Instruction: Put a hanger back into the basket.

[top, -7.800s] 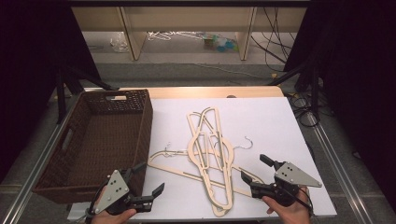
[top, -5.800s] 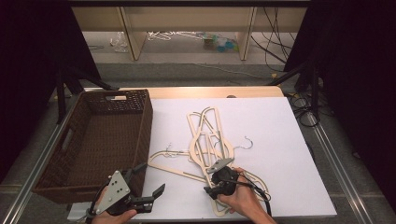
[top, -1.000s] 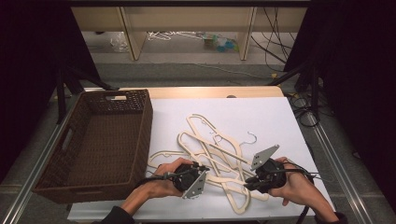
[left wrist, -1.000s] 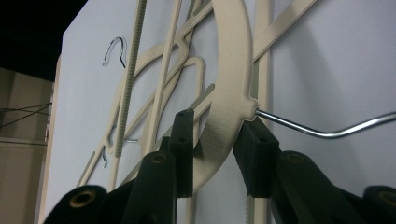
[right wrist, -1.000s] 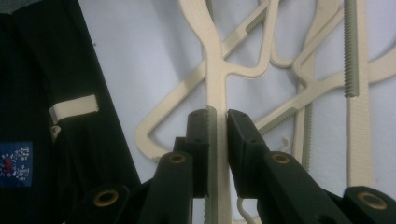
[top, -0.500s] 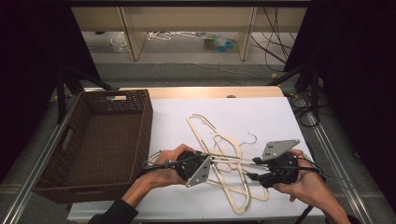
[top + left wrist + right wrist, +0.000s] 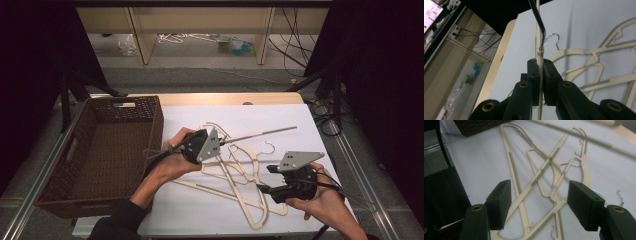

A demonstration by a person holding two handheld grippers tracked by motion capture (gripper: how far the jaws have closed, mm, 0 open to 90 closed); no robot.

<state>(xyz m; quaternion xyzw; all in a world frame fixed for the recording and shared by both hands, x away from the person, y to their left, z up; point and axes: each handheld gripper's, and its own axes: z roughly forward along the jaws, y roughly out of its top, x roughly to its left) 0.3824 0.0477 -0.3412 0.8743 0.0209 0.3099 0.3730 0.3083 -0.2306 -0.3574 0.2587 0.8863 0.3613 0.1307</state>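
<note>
Several cream plastic hangers (image 7: 235,175) with metal hooks lie crossed on the white sheet (image 7: 200,212). My left gripper (image 7: 219,142) is shut on one cream hanger (image 7: 260,134), held above the pile and seen edge-on as a thin bar pointing right. In the left gripper view the jaws (image 7: 539,65) clamp that hanger's thin body (image 7: 539,47) just below its steel hook (image 7: 541,27). My right gripper (image 7: 264,178) hovers open over the pile's right end. In the right gripper view its gap (image 7: 539,210) is wide, with the hangers (image 7: 544,172) lying beneath it.
A dark woven basket (image 7: 55,165) stands at the table's left, beside the sheet, with nothing visible inside. A wooden table edge (image 7: 230,98) runs along the far side. Bare white sheet lies at the front left and far right. Cables hang off the right side.
My left gripper has risen and moved away from the person, carrying one hanger up off the pile. The right gripper has drawn back to the right and stays open.
</note>
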